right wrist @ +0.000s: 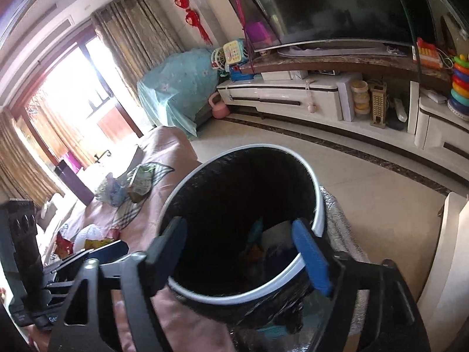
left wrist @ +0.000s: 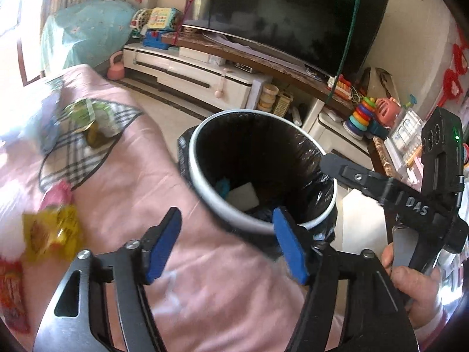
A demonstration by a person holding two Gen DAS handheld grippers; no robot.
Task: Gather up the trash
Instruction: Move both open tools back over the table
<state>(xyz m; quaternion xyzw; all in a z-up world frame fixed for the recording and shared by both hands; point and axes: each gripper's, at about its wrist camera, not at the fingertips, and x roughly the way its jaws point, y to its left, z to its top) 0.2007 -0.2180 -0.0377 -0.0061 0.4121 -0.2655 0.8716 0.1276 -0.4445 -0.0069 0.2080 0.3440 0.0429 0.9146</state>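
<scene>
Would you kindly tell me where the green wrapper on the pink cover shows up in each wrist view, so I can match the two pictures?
Left wrist view: the green wrapper lies upper left, on the pink cover, left of the bin.
Right wrist view: the green wrapper sits left of centre, again left of the bin.
Shared landmark: the TV beyond the bin in both views.

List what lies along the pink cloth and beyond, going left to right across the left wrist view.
Yellow snack wrapper → green packet → left gripper, jaws open and empty → black-lined trash bin → right gripper, reaching over the bin's right rim.
</scene>
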